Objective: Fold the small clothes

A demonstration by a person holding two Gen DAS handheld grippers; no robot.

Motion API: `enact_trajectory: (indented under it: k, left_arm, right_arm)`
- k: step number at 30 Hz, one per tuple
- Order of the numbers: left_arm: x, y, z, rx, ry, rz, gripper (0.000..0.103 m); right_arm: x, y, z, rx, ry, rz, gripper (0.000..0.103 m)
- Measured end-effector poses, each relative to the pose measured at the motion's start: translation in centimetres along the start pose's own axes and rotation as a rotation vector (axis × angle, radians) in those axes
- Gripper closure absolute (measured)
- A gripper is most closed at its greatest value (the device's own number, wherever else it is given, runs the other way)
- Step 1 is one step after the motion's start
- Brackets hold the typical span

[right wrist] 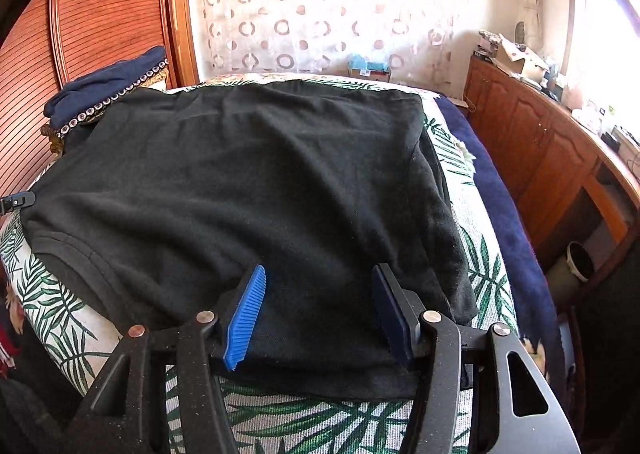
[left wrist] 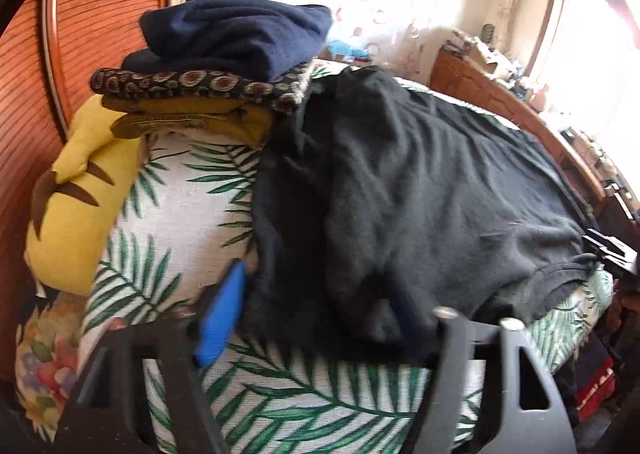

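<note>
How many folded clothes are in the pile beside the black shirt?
3 show: a navy garment on top, a patterned one under it, and a mustard-yellow one at the bottom. More may be hidden beneath or behind the pile.

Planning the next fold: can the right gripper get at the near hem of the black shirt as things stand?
Probably yes. The right gripper is open, its blue pads either side of the black shirt just above the near hem, with nothing lying between. The stack of folded clothes sits at the far left corner, out of the way.
</note>
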State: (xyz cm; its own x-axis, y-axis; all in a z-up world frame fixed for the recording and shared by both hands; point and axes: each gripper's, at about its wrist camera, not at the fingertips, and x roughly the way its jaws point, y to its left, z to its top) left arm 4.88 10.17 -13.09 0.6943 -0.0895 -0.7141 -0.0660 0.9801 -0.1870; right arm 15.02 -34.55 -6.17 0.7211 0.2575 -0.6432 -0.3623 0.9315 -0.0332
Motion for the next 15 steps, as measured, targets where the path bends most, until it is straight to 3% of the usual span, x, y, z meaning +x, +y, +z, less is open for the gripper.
enact_trajectory:
  k: [3,5,10,15]
  left_arm:
    - [0.2,-0.6,0.2,0.009,0.015,-0.032,0.066]
    - [0.5,-1.0,0.4,0.014,0.026,-0.051,0.085]
    - [-0.4,-3.6,1.6,0.040,-0.015,-0.130,0.090]
    - [-2.2,-9.0,4.6,0.113,-0.087,-0.241,0.090]
  right_arm:
    - [0.0,0.1,-0.1,-0.001,-0.005,0.001,0.044]
    - [-0.1,0.0,-0.3,-0.003,-0.007,0.003,0.044]
    - [-0.6,-0.5,-0.5,0.003,-0.006,0.017,0.044]
    - [-1.4,-2.1,-0.1,0.062,-0.004,0.035,0.044]
